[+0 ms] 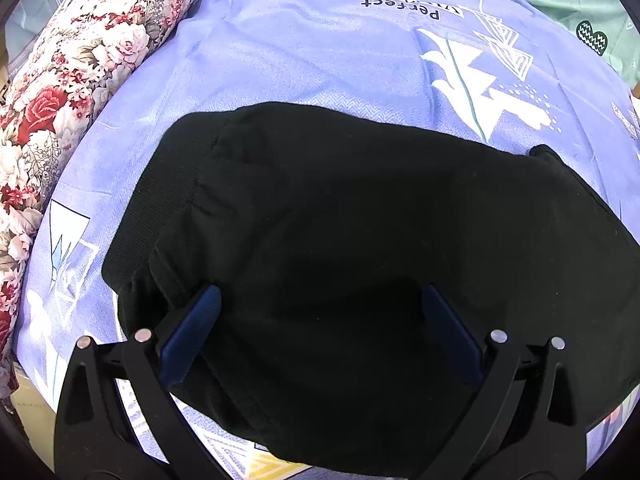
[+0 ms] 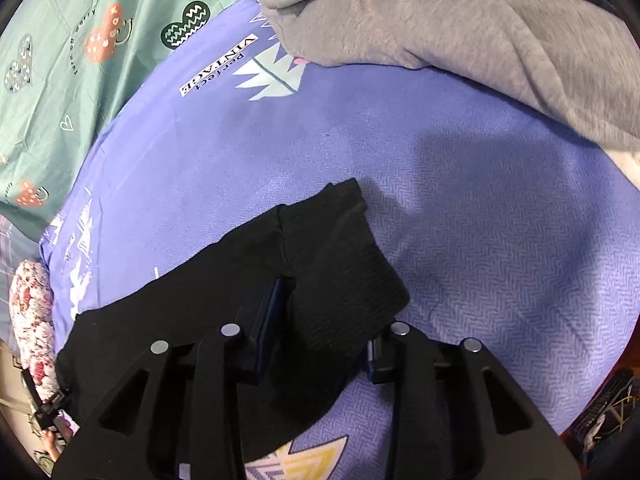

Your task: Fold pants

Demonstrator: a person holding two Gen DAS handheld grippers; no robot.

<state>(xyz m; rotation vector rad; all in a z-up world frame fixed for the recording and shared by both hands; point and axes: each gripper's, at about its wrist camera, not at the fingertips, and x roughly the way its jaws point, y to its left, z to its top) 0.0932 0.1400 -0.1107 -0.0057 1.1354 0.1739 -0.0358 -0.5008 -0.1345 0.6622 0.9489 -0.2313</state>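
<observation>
Nearest my left lens, the left gripper [image 1: 320,300] has its blue-padded fingers spread wide apart, hovering over the black knit pants [image 1: 360,260], which lie bunched on the lavender printed bedsheet [image 1: 300,52]. My right gripper [image 2: 320,312] has a ribbed cuff of the pants lying between its fingers; I cannot tell if they are clamped. Left of the pants runs a red floral bolster [image 1: 60,92]; beyond them lie a mint green patterned cloth [image 2: 60,80] and a grey fleece garment [image 2: 440,32].
</observation>
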